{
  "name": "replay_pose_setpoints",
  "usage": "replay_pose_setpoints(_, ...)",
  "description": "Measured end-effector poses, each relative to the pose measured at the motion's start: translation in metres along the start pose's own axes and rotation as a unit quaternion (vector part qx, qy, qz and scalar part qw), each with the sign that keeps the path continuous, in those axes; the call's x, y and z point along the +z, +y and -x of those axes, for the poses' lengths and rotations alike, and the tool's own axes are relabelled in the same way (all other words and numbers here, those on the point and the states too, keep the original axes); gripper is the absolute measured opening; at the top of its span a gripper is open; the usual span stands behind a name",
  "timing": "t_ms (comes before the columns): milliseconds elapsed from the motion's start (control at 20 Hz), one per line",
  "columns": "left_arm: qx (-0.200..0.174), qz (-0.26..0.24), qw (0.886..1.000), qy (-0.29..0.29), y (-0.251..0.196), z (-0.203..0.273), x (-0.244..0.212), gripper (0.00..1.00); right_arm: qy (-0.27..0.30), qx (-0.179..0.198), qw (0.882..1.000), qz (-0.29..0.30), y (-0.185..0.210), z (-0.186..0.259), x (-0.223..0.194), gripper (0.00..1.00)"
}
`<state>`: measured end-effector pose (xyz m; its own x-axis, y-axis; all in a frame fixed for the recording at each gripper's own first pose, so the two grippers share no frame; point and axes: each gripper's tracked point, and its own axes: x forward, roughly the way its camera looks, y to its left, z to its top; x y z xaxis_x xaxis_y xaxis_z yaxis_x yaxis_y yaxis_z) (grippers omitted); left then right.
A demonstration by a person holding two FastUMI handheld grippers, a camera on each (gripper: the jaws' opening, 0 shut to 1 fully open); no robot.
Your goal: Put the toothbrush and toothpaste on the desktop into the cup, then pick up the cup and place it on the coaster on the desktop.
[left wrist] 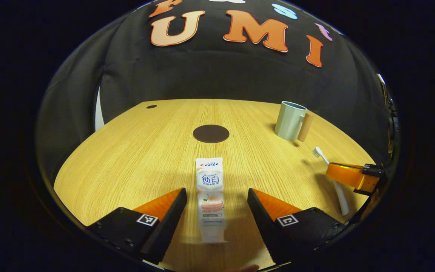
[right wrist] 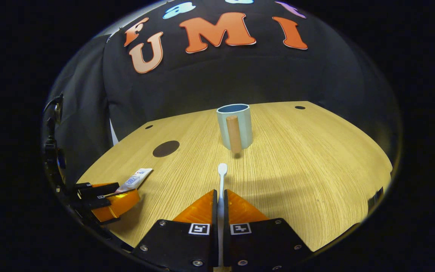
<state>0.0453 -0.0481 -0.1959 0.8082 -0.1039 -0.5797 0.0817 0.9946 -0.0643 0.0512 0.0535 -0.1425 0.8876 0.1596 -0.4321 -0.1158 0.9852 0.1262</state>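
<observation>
- Toothpaste tube (left wrist: pixel 210 198): lying flat on the wooden desktop (left wrist: pixel 134 158), long axis running straight away from the left gripper (left wrist: pixel 216 204), crimped end pointing toward the coaster (left wrist: pixel 210 133), cap end nearest the camera.
- Left gripper: spread wide, one finger on each side of the tube, neither touching it.
- Toothbrush (right wrist: pixel 221 177): long axis in line with the cup (right wrist: pixel 234 125), bristle head pointing at the cup and stopping short of it.
- Right gripper (right wrist: pixel 219 198): closed on the toothbrush handle, both fingers pressing it.
- Cup: upright, pale green, wooden handle turned toward the right gripper, well right of the coaster in the left gripper view.
- Coaster: dark, round, flat, just beyond the tube's far end.
</observation>
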Motion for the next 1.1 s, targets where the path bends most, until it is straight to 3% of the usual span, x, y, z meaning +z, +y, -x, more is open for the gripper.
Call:
replay_pose_setpoints(350, 0.027, -0.006, 0.999, 0.015, 0.006, -0.002, -0.003, 0.7, -0.037, -0.002, 0.999, 0.005, -0.003, 0.011, 0.018, 0.06)
replay_pose_setpoints(450, 0.03, -0.012, 0.999, 0.02, 0.006, -0.001, -0.005, 0.51, -0.041, -0.004, 0.999, 0.006, -0.002, 0.014, 0.021, 0.06)
replay_pose_setpoints(500, 0.028, -0.015, 0.999, 0.02, 0.008, 0.001, -0.005, 0.53, -0.043, -0.005, 0.999, 0.005, -0.002, 0.014, 0.023, 0.06)
replay_pose_setpoints(550, 0.026, -0.015, 0.999, 0.019, 0.008, 0.0, -0.006, 0.43, -0.044, -0.004, 0.999, 0.005, 0.0, 0.014, 0.025, 0.06)
replay_pose_setpoints(900, 0.013, -0.015, 1.0, -0.005, 0.002, 0.007, -0.003, 0.39, -0.07, -0.002, 0.998, 0.001, 0.001, 0.02, 0.049, 0.06)
replay_pose_setpoints(1100, 0.005, -0.026, 0.997, -0.07, -0.009, 0.027, 0.018, 0.39, -0.09, -0.003, 0.996, 0.005, -0.002, 0.027, 0.066, 0.05)
